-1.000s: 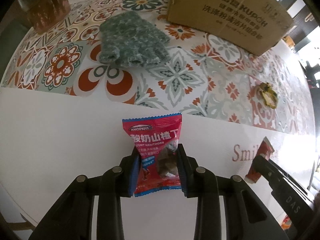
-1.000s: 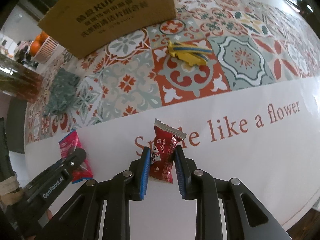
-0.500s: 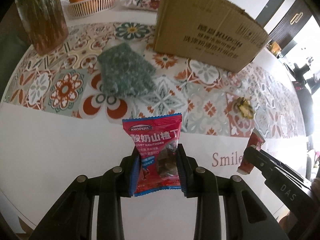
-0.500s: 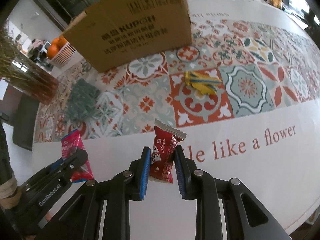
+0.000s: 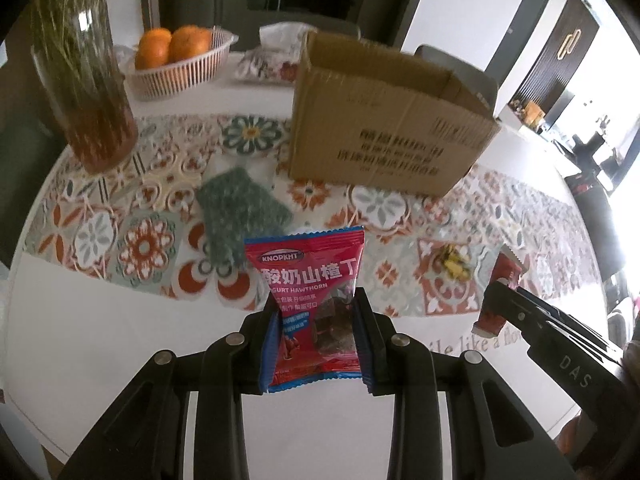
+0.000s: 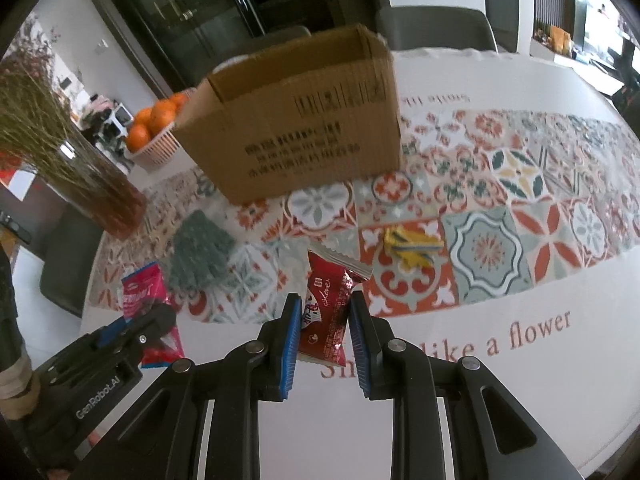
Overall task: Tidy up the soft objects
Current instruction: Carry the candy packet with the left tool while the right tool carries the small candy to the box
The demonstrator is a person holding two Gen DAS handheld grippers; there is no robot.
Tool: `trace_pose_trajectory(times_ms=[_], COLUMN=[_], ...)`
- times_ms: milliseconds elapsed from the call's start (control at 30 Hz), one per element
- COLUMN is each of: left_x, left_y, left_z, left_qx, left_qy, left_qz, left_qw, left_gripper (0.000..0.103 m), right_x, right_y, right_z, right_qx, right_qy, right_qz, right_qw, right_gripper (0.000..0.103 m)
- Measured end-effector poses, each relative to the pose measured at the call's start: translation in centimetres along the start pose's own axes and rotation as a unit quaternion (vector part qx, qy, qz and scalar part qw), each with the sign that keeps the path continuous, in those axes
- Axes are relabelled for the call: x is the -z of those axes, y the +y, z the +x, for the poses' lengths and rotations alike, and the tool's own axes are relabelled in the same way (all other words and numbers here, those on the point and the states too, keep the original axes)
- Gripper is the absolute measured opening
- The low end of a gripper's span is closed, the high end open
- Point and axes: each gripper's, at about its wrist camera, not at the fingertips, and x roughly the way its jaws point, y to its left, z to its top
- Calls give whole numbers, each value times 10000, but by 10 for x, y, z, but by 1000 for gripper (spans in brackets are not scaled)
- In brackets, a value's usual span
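The left gripper (image 5: pixel 316 332) is pinching a pink snack packet (image 5: pixel 310 280) above the surface (image 5: pixel 100 344); the right gripper (image 6: pixel 325 334) is pinching a red candy wrapper (image 6: pixel 328 312), with the cardboard box (image 6: pixel 300 128) beyond.

A round white table (image 6: pixel 500 408) bears a band of patterned tiles across its middle and the words "like a flower" near its front edge. On the band lie a green knitted cloth (image 5: pixel 240 208), a yellow-and-blue wrapper (image 6: pixel 412 246) and an open cardboard box (image 6: pixel 296 132). Toward the far edge stand a glass vase (image 5: pixel 92 92), a basket of oranges (image 5: pixel 180 68) and a tissue pack (image 5: pixel 268 64).
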Motion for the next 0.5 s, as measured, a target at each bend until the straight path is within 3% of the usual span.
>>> trace_pose_trajectory(times_ms=[500], left_x=[-47], left_y=[-19], left_z=[-33], left_qx=[202], left_qy=[-678], left_qz=[170], left_qw=[9973], left_gripper=[33], right_x=[-46], right_y=[7], right_z=[-39], right_qx=[-224], right_qy=[-778], right_qz=[-113], right_qw=[9967], right_gripper=[26])
